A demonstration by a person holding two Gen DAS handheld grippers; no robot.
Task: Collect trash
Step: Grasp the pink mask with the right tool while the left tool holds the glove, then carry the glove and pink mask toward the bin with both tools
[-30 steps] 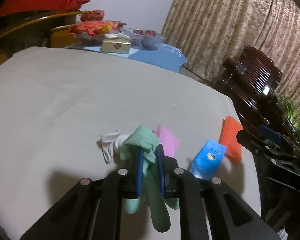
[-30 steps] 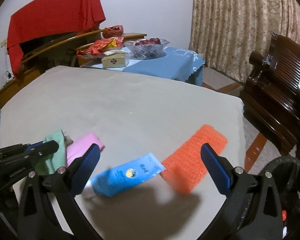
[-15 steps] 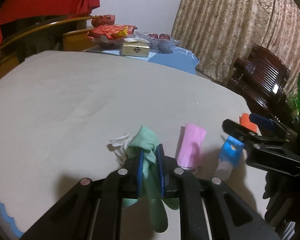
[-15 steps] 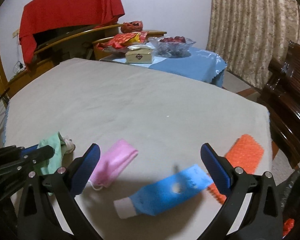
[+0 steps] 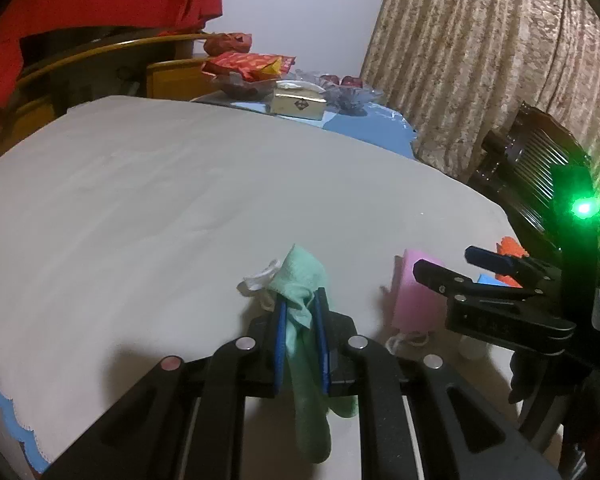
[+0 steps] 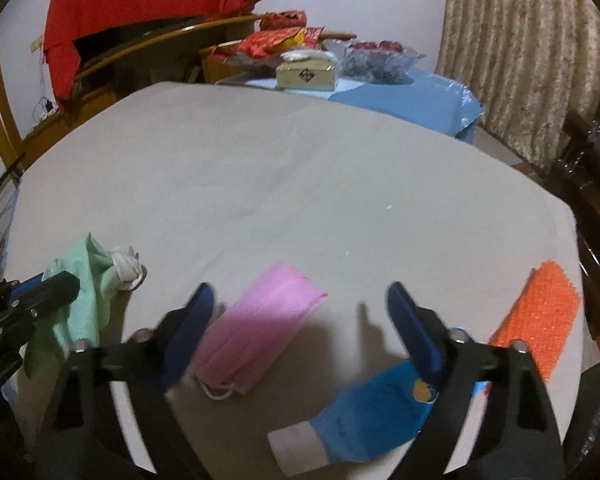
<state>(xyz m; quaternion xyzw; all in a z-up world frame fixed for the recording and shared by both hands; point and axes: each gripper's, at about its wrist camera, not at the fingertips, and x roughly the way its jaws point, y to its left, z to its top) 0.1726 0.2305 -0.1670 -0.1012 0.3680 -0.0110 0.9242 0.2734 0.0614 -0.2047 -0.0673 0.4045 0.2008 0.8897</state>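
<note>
Only at right wrist, blue tube (image 6: 364, 416) shows whole, orange mesh (image 6: 540, 324)

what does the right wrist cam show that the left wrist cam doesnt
Only the right wrist view shows the blue tube whole, the full orange scrubber, and the open right gripper over the pink mask.

Only the left wrist view shows the left gripper shut on the green cloth head-on, plus a green indicator light.

Both show the cloth, the mask, the white wad beside the cloth, the beige table and the tissue box.
</note>
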